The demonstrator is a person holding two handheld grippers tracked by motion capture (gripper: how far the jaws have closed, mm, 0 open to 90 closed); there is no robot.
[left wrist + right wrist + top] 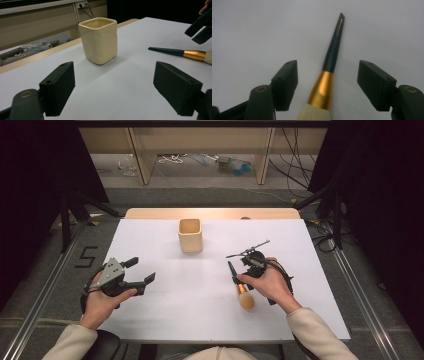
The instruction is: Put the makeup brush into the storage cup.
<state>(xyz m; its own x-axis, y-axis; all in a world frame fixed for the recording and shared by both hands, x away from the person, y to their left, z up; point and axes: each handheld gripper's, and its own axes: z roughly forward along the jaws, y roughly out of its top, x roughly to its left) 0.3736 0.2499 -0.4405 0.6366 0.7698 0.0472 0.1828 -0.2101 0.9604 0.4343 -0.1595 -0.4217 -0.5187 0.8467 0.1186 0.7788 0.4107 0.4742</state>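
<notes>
A makeup brush (241, 291) with a dark handle, gold ferrule and pale bristles lies on the white table top, right of centre. My right gripper (244, 272) points down over it. In the right gripper view the brush (329, 70) lies between the jaws of that gripper (328, 75), which stand open with a gap on each side. A cream square cup (190, 235) stands upright at the back middle. My left gripper (143, 270) hovers open at the left, holding nothing. Its own view faces the cup (98, 40) past the left gripper (116, 87), with the brush (180, 52) off to the right.
The white sheet (165, 305) covers the table, with a wooden strip (210, 213) along the far edge. Beyond it are wooden furniture legs and clutter on the floor. Black stands and cables flank both sides. The right gripper (201, 27) shows at the top right of the left gripper view.
</notes>
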